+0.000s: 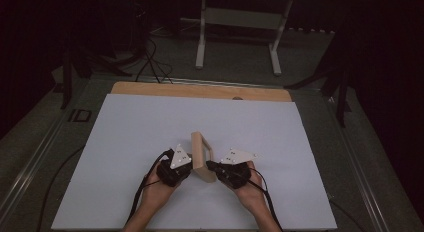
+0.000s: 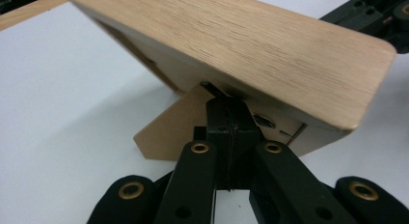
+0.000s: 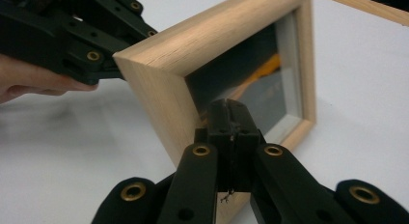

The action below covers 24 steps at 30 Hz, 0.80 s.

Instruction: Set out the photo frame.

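A light wooden picture frame [image 1: 201, 154] stands tilted on the white board [image 1: 150, 122], between my two grippers. My left gripper [image 1: 190, 165] is at its back; in the left gripper view its jaws [image 2: 230, 105] are pressed together, the tip against the frame's back [image 2: 270, 45] by a small black tab, just above the fold-out stand [image 2: 166, 132]. My right gripper [image 1: 211, 166] is on the other side; in the right gripper view its shut jaws [image 3: 230, 113] touch the inner edge of the frame [image 3: 159, 89], in front of the dark glass [image 3: 255, 84].
The white board lies on a wooden table whose edge [image 1: 200, 90] shows at the back. Beyond it are a metal stand's legs [image 1: 237, 22] and cables [image 1: 150, 62] on the dark floor. The left gripper [image 3: 91, 35] and a hand [image 3: 29, 81] appear behind the frame in the right gripper view.
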Available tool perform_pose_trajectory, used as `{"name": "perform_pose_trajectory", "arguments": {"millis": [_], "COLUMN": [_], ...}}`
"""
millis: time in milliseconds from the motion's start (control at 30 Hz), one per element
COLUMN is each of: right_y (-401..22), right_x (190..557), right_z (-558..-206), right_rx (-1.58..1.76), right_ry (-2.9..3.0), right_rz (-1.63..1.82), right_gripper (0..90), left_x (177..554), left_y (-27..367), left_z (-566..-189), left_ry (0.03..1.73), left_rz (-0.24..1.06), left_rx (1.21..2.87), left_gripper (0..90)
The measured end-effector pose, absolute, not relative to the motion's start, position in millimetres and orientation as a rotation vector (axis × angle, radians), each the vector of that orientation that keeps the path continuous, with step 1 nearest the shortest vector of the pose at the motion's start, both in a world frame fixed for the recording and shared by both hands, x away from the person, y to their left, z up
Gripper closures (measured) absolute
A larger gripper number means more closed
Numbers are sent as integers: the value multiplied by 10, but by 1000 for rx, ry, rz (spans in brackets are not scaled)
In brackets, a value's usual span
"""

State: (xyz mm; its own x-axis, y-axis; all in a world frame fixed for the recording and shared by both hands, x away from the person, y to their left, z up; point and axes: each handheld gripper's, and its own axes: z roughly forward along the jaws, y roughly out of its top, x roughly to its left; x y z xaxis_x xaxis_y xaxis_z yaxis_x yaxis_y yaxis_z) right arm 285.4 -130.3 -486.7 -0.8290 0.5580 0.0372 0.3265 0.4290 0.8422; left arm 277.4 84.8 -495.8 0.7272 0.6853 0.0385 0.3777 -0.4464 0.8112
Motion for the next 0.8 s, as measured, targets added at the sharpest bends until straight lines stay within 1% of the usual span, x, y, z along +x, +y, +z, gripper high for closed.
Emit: {"name": "perform_pose_trajectory", "arguments": {"millis": [300,433,500,633,800], "right_y": [-1284,-1280,-1286,-1329,-1377], "right_x": [2846,2842,2838,2857,2873], "right_z": [-4869,-4866,-4855,-4834,-4809], "right_rx": [757,755,744,759,770], "right_ry": [2440,2436,2427,2407,2387], "right_rz": [1355,1350,1329,1329,1319], "right_gripper": [899,899,895,845,780], "left_x": [2800,2794,2797,2793,2755], "left_y": [872,901,976,1080,1158], "left_z": [-4966,-4952,-4932,-4891,-4812], "left_ry": [802,812,839,876,885], "left_rz": [443,457,471,478,512], "left_rx": [2068,2068,2052,2016,1987], "left_gripper": [895,885,873,834,758]}}
